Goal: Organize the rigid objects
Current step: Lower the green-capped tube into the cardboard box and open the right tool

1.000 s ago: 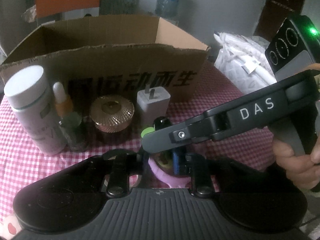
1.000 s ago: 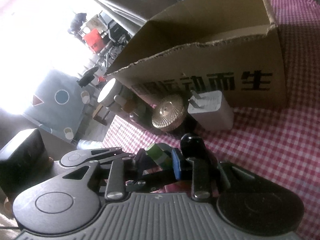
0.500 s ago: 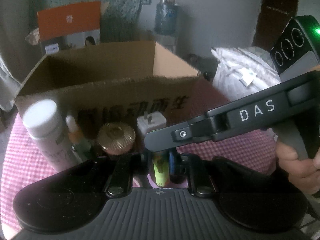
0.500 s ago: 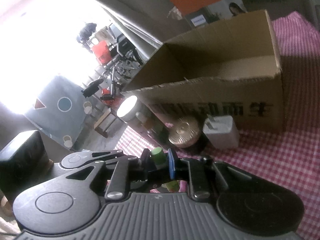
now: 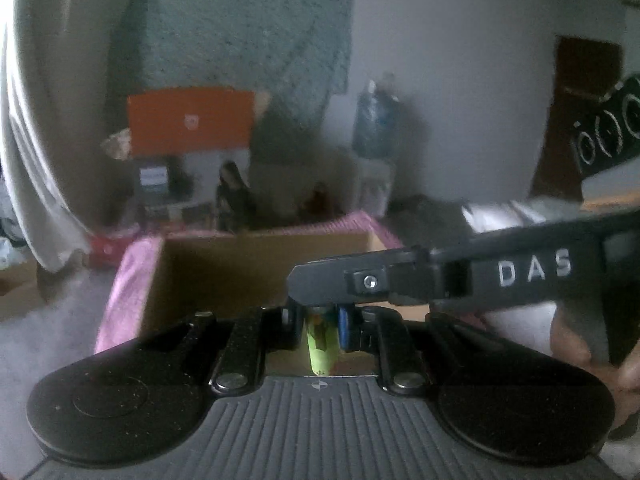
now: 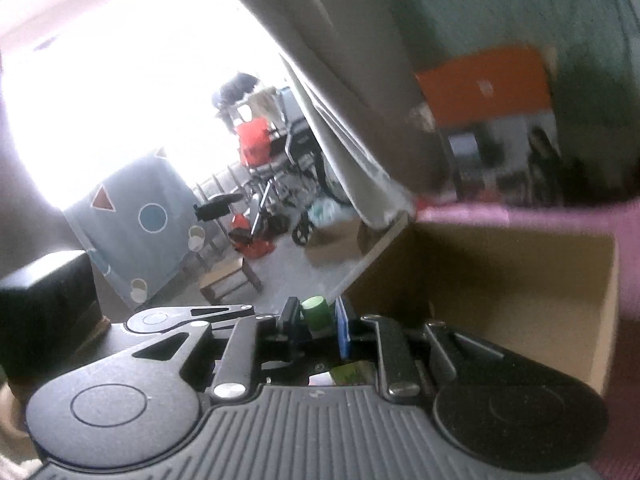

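Left wrist view: left tongs (image 5: 322, 322) pinch a small yellow-green tube (image 5: 319, 346), upright between the two fingers, a blue pad (image 5: 345, 326) pressed on its right side; tube's lower end shows against a bare strip just above the housing; frame is motion-blurred. Open cardboard box (image 5: 224, 276) lies directly ahead and below, its inner walls in view; tube sits over the box's near edge, apart from the floor of the box as far as can be told. Pink checked cloth (image 5: 120, 280) covers the desk around the box on the left and behind. Right tongs' arm, marked "DAS" (image 5: 534, 272), crosses from the right at mid-height, its tip just above the left tongs; the person's right hand (image 5: 580, 344) grips its handle at the right edge. Background: orange-topped carton (image 5: 191, 126), a blue-wrapped bottle (image 5: 374, 126), grey-green hanging fabric (image 5: 244, 36); details soft.

Right wrist view: right tongs (image 6: 320, 320) are pressed onto the same tube (image 6: 315, 314), green cap uppermost between a dark finger on the left and a blue pad on the right; so both tongs hold the one tube. Box interior (image 6: 500, 280) fills the right half below the tongs; pink cloth behind it; pale curtain (image 6: 352, 128) and a bright window area to the left.
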